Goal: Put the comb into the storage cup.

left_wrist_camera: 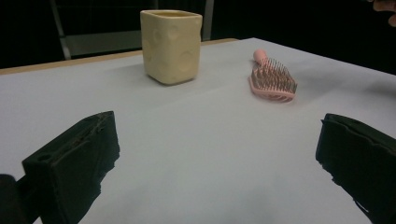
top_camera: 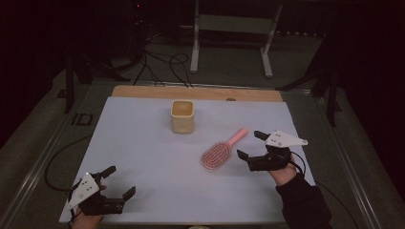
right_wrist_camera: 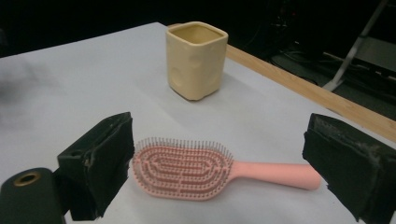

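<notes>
A pink hairbrush lies bristles up on the white mat, its handle pointing to the far right. A cream square cup stands upright behind it. My right gripper is open just right of the brush. In the right gripper view its jaws straddle the brush without touching it, and the cup stands beyond. My left gripper is open and holds nothing at the mat's near left corner. The left gripper view looks across the bare mat to the cup and the brush.
The mat covers a wooden table whose bare strip runs along the far edge. Behind the table, a metal stand and cables sit on the dark floor. Bare mat stretches between the left gripper and the cup.
</notes>
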`<state>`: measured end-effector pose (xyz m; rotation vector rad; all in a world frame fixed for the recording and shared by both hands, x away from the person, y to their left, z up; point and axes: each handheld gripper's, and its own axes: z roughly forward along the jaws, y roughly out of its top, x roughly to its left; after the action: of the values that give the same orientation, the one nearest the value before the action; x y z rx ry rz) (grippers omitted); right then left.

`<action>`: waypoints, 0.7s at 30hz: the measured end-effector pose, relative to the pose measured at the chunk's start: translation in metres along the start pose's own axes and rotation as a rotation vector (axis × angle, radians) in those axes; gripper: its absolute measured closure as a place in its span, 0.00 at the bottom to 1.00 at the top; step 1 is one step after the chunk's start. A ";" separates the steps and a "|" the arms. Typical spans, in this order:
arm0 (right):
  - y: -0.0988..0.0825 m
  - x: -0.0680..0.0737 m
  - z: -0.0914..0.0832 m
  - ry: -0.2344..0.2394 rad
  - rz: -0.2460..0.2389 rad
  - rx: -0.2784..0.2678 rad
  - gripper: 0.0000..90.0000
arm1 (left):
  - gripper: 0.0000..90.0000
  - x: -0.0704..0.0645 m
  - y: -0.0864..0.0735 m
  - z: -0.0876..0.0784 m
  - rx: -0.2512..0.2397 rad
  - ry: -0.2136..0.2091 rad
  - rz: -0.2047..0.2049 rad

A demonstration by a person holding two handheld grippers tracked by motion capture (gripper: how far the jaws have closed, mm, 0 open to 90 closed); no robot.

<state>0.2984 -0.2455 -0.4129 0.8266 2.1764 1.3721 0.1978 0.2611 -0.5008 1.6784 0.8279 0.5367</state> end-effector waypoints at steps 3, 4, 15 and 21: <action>0.000 -0.006 0.006 -0.001 0.008 0.010 0.09 | 0.00 0.000 0.000 0.000 0.004 -0.002 0.001; -0.001 -0.007 0.008 0.002 0.014 0.014 0.09 | 0.00 0.000 0.000 0.000 0.004 -0.001 0.001; -0.002 -0.027 0.032 -0.014 0.033 0.055 0.09 | 0.00 0.001 0.000 0.000 0.003 -0.003 -0.001; -0.001 -0.038 0.043 -0.018 0.064 0.070 0.10 | 0.00 0.001 0.000 0.000 0.004 -0.004 -0.003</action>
<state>0.3533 -0.2437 -0.4295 0.9393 2.2127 1.3196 0.1987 0.2615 -0.5012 1.6808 0.8289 0.5294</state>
